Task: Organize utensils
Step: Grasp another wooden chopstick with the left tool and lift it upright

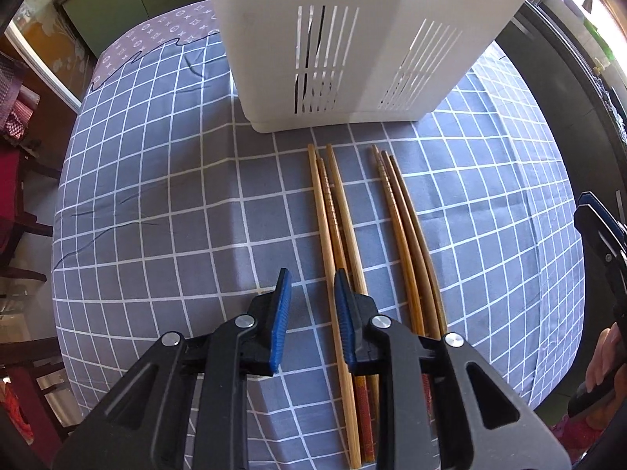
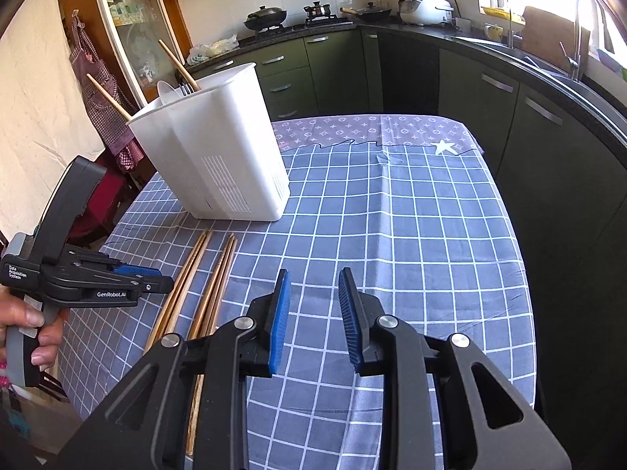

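Several wooden chopsticks (image 1: pixel 337 215) lie in two bundles on the checked tablecloth, tips toward a white slotted utensil holder (image 1: pixel 352 47). My left gripper (image 1: pixel 311 293) is open and empty, hovering just above the near ends of the left bundle. My right gripper (image 2: pixel 313 297) is open and empty over bare cloth to the right of the chopsticks (image 2: pixel 203 286). The holder (image 2: pixel 219 156) has chopsticks, a white spoon and metal utensils standing in it. The left gripper (image 2: pixel 156 278) shows at the left of the right wrist view.
The table (image 2: pixel 431 235) has its right edge close to dark green kitchen cabinets (image 2: pixel 529 125). A stove with pans and a rice cooker (image 2: pixel 425 9) stand on the far counter. A red chair (image 1: pixel 15 203) is left of the table.
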`<state>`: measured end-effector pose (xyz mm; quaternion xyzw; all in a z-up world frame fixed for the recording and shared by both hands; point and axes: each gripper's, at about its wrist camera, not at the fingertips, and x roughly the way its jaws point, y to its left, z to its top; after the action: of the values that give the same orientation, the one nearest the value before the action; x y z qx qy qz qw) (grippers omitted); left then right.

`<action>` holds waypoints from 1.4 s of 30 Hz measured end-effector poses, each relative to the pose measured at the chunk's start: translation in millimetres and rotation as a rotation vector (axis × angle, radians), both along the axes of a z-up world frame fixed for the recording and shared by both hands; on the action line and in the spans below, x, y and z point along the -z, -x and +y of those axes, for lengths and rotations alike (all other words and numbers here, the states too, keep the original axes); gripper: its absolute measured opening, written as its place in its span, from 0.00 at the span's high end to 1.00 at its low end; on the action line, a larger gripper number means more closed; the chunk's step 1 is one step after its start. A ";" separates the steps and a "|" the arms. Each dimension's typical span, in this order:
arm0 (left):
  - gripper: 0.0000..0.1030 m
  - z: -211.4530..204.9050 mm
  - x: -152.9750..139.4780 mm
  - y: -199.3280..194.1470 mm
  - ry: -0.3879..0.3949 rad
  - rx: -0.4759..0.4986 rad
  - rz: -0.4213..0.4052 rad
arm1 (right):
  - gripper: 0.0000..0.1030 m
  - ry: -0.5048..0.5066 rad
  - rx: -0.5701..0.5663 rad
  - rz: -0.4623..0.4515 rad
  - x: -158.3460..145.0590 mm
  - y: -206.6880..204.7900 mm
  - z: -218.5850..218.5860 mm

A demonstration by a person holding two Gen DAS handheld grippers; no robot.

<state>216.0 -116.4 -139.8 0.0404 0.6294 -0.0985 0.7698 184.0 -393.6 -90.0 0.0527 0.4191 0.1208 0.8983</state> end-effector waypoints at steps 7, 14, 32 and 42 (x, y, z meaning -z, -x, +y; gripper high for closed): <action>0.84 -8.9 4.6 -10.0 -0.018 0.002 0.004 | 0.75 -0.015 -0.004 0.006 0.0 1.0 -1.9; 0.84 -25.9 10.7 -7.9 -0.046 0.018 0.020 | 0.75 -0.030 -0.007 0.010 0.6 3.7 -2.9; 0.94 -30.1 12.4 -13.6 -0.054 0.022 0.022 | 0.75 -0.041 -0.004 0.021 2.0 4.8 -5.8; 0.94 -5.9 -33.3 9.2 0.015 0.035 -0.086 | 0.75 -0.037 -0.005 0.016 -1.9 6.6 -5.2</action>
<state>206.8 -122.3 -106.5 0.0499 0.5943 -0.1146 0.7945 177.4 -398.7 -88.1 0.0694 0.4241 0.1305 0.8935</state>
